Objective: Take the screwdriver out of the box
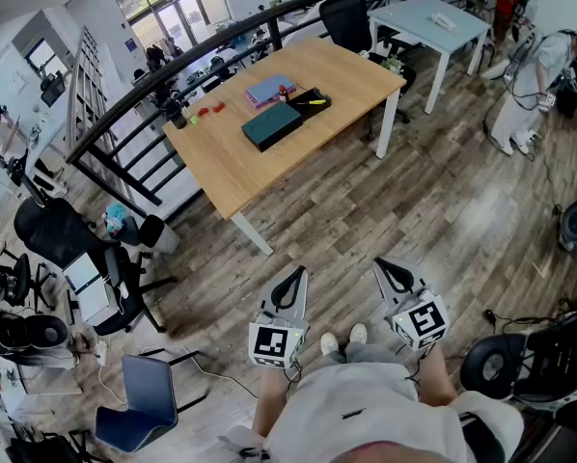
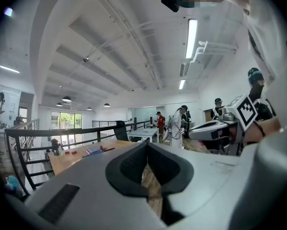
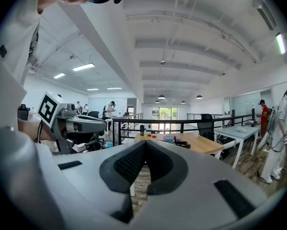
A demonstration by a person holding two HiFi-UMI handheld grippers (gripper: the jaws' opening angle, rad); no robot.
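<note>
The fingers (image 2: pixel 131 164) of the left gripper (image 1: pixel 291 278) are seen pressed together with nothing between them, and the fingers (image 3: pixel 129 164) of the right gripper (image 1: pixel 392 270) are likewise closed and empty. Both grippers are held close to the person's body, roughly level, well apart from the wooden counter (image 1: pixel 240 162). On the counter, toward its far right corner, an open black box (image 1: pixel 298 107) is seen. A yellow-handled item lies inside it and is judged to be the screwdriver (image 1: pixel 315 101). A dark teal case (image 1: pixel 272 125) lies on the counter just beside the box. The step in hand is judged to be the approach. The counter should be walked up to squarely, and one pair of fingers should be opened before the box is reached. The handle should then be taken across its width, and the screwdriver lifted straight up so that the box walls are not caught. No brand, label or lettering can be read, since the things on the counter are too small. Only black-and-white square markers are shown on the grippers' cubes.
</note>
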